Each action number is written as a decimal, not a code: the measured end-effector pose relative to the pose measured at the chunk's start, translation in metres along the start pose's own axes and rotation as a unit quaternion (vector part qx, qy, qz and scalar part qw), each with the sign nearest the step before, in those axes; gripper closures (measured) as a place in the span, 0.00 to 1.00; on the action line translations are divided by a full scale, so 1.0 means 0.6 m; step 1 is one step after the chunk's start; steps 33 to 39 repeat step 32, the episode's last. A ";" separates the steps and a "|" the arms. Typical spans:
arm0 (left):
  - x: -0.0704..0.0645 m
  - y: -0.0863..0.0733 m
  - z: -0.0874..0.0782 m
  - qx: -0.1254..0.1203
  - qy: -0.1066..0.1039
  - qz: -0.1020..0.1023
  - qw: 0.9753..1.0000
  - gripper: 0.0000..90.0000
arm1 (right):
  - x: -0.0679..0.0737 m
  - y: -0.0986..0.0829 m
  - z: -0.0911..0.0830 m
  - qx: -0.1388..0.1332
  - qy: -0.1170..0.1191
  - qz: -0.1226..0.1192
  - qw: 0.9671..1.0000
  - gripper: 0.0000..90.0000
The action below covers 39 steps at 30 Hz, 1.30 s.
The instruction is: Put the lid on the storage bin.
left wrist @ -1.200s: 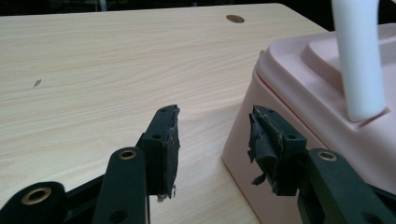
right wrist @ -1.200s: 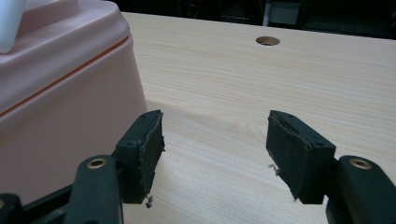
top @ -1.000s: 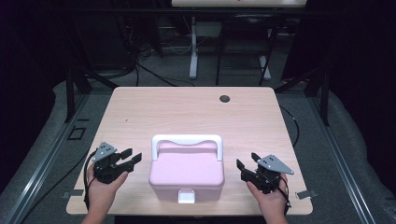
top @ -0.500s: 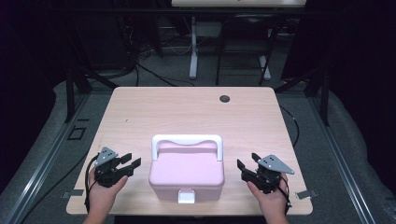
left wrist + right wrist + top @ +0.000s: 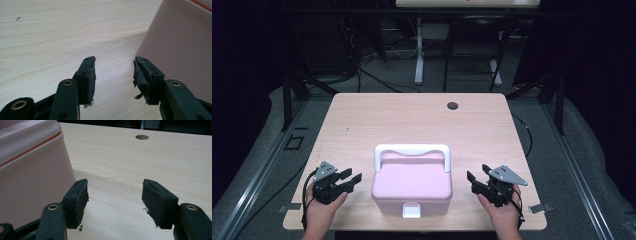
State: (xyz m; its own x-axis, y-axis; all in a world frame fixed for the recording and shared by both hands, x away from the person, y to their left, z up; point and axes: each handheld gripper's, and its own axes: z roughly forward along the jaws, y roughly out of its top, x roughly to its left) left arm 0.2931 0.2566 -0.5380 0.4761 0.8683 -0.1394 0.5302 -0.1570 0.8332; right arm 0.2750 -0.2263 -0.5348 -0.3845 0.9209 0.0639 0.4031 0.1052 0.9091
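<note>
Pink box sits at the near edge of the worktop, midway between the two hands, its white handle folded flat toward the far side and a white latch on its near face. Its long axis runs left to right, so each short end faces one claw. The left claw hovers just beside the box's left end, jaws parted wide and holding nothing; in the left gripper view the box wall rises right next to the jaw on that view's right. The right claw waits off the right end, also well open and empty, with the pink wall close beside the jaw on its view's left. Both claws point forward and slightly inward, about equally near the box and not touching it. A move on the box looks to call for each claw to travel inward, toward the middle. A small round hole lies well apart, near the worktop's far edge.
</note>
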 end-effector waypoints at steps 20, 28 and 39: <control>-0.012 -0.007 0.011 0.014 -0.009 0.009 1.000 0.57 | 0.008 -0.005 0.007 0.013 0.008 -0.013 1.000 0.42; -0.012 -0.007 0.013 0.013 -0.010 0.010 1.000 0.56 | 0.005 -0.006 0.006 0.013 0.006 -0.010 1.000 0.42; -0.011 -0.007 0.012 0.013 -0.009 0.011 1.000 0.56 | 0.006 -0.006 0.008 0.015 0.007 -0.011 1.000 0.42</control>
